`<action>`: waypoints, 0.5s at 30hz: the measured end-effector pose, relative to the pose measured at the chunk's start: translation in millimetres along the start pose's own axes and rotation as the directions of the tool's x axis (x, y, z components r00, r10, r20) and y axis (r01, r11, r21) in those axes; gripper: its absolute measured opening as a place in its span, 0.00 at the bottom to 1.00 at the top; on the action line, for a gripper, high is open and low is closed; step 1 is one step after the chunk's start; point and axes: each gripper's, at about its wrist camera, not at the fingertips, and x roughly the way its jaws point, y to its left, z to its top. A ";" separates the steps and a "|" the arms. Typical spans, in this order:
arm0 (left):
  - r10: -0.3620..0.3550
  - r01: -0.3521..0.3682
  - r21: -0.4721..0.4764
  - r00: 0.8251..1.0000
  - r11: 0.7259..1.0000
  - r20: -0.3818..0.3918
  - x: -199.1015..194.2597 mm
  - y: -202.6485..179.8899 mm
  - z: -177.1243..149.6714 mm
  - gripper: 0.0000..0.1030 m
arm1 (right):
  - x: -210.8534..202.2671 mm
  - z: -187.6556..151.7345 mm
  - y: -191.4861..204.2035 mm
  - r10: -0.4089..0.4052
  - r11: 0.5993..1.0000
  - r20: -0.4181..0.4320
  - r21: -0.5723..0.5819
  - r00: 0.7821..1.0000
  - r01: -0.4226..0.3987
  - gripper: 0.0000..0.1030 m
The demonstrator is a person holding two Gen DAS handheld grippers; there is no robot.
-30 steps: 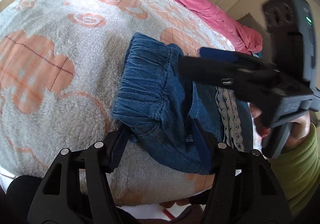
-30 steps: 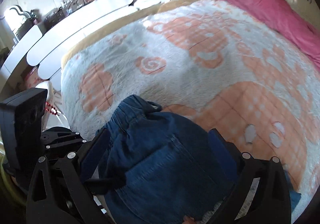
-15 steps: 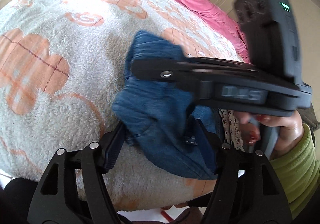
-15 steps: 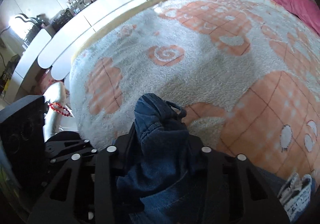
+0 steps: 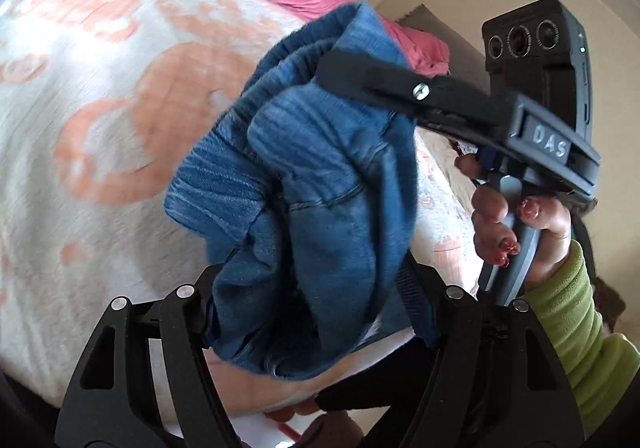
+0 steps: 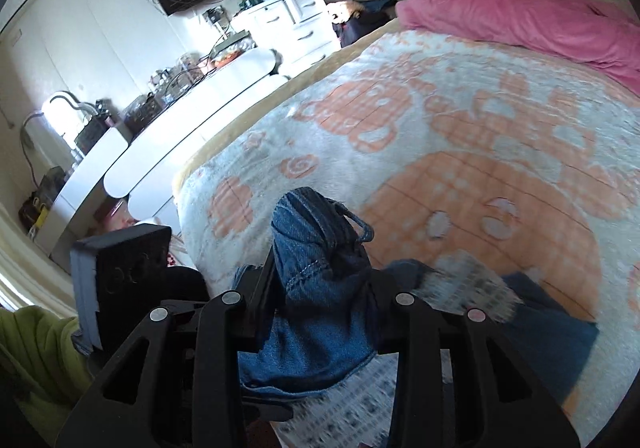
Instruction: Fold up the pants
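Pants (image 5: 320,184): bunched denim, lifted above the bed (image 5: 100,120).
Right tool (image 6: 320,288): clamped on the waistband, gripped by right hand (image 5: 516,224), wrist bent.
Left tool (image 5: 312,308): fingers apart, denim hanging between; grip unclear.

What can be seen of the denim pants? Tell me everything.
The pants are blue denim with a gathered, ribbed elastic waistband, stitched seams and a pale lace trim that is blurred. They are bunched and lifted off the patterned fleece blanket. The right gripper pinches the waistband near the top, jaws shut on it. The left gripper has cloth between its jaws lower down; whether it clamps is unclear. Part of the pants trails on the bed.
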 end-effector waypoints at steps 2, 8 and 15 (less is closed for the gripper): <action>0.018 -0.018 0.026 1.000 1.000 -0.004 6.9 -14.7 1.6 0.60 | -11.6 -7.2 -7.7 0.003 1.000 0.022 0.016 1.000 -0.003 0.35; 0.015 -0.012 0.110 1.000 0.994 -0.026 18.7 -46.4 -8.3 0.66 | -50.0 -34.6 -36.5 -0.046 0.995 0.076 0.089 0.996 0.039 0.58; -0.056 0.075 0.202 0.994 0.977 -0.099 30.2 -70.8 -25.3 0.66 | -79.4 -77.7 -68.2 -0.139 0.970 0.093 0.215 0.986 0.117 0.61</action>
